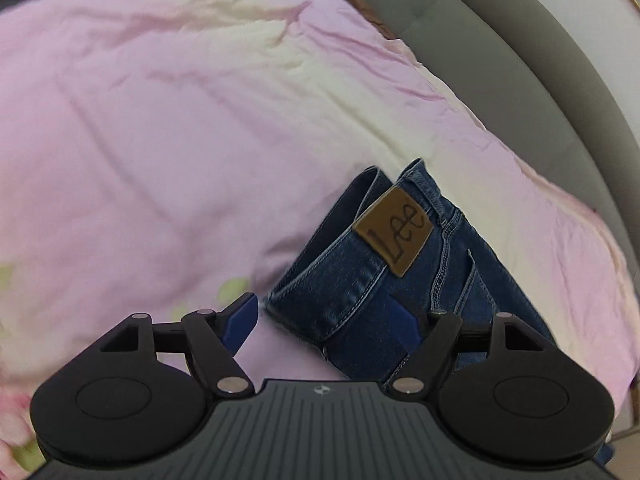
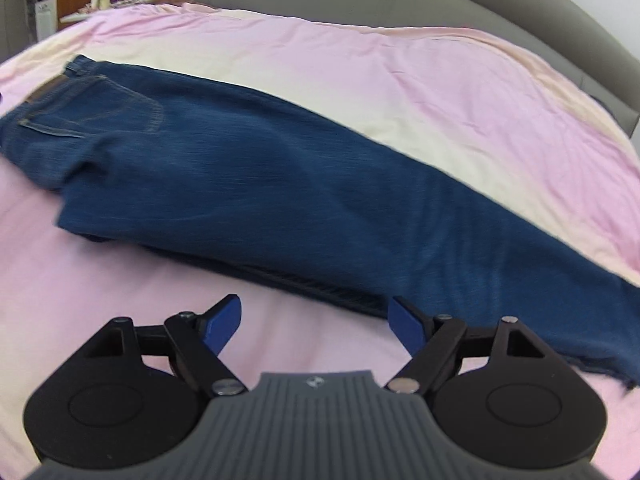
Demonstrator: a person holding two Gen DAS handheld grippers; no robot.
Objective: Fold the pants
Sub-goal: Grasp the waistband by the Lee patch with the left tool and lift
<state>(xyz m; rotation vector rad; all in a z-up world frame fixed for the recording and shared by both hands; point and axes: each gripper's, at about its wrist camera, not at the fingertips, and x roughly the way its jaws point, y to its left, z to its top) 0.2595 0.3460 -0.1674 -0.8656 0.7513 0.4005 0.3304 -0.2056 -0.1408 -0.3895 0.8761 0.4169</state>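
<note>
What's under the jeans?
The jeans, folded leg on leg, lie on a pink and cream bedsheet. The lower leg shows only as an edge; sheet beneath is covered.

Your left tool (image 1: pixel 326 324) and right tool (image 2: pixel 316 322) each wore blue fingertips (image 1: pixel 242 326) on black linkage arms with silver pivot pins, above a ribbed grey body.

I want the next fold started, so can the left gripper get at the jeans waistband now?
Probably yes: the left gripper is open, the waistband lies just ahead, nothing between.
</note>
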